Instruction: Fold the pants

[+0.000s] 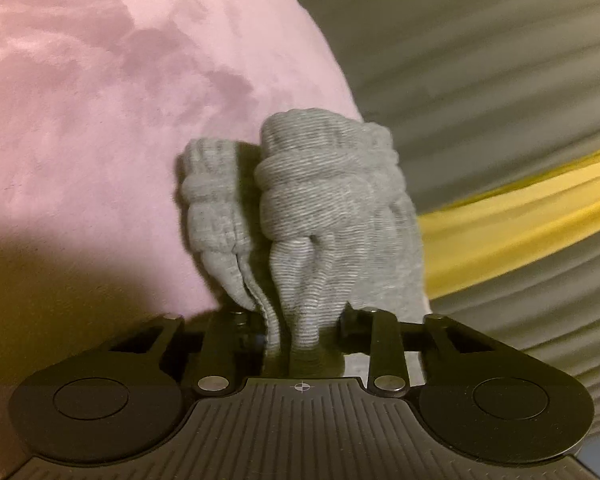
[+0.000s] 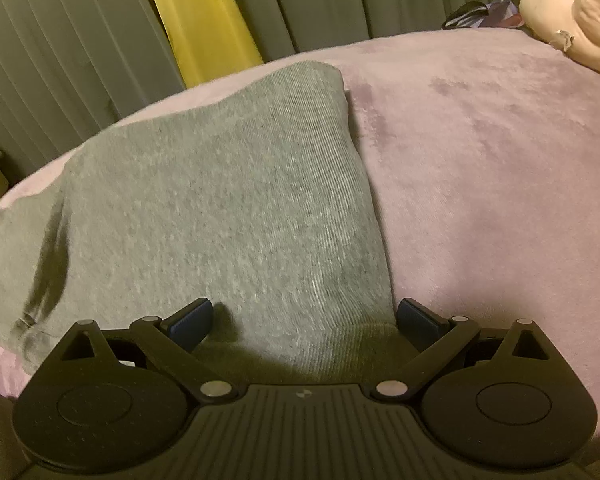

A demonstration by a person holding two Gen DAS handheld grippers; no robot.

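**Left wrist view: cuffs pinched in the left gripper, right gripper spread over the folded cloth**

Left wrist view showed the left gripper (image 1: 300, 320) closed on the grey pants (image 1: 324, 216). Bunched fabric just below the two ribbed ankle cuffs (image 1: 212, 196) ran down between the fingers, which were drawn close together on it. The cuffs stood out ahead of the gripper, the smaller one to the left and the larger, fuller one to the right, the two side by side and touching lower down. Behind them lay the pink plush bed cover (image 1: 100, 120), and to the right hung grey pleated curtains (image 1: 480, 60) with a yellow strip (image 1: 520, 228) running through them.

In the right wrist view, the right gripper (image 2: 304, 320) was spread wide, its blue pads (image 2: 192, 320) well apart, with nothing clamped. The pants (image 2: 220, 208) lay flat on the bed cover (image 2: 500, 160) directly in front of it, a broad grey panel with a straight edge on its right side passing just beside the right-hand pad. The cloth's lower edge sat between the fingers; whether the pads touched it could not be told. At the far right corner of the bed rested a peach soft toy (image 2: 572, 24), with dark items (image 2: 476, 12) just beside it.
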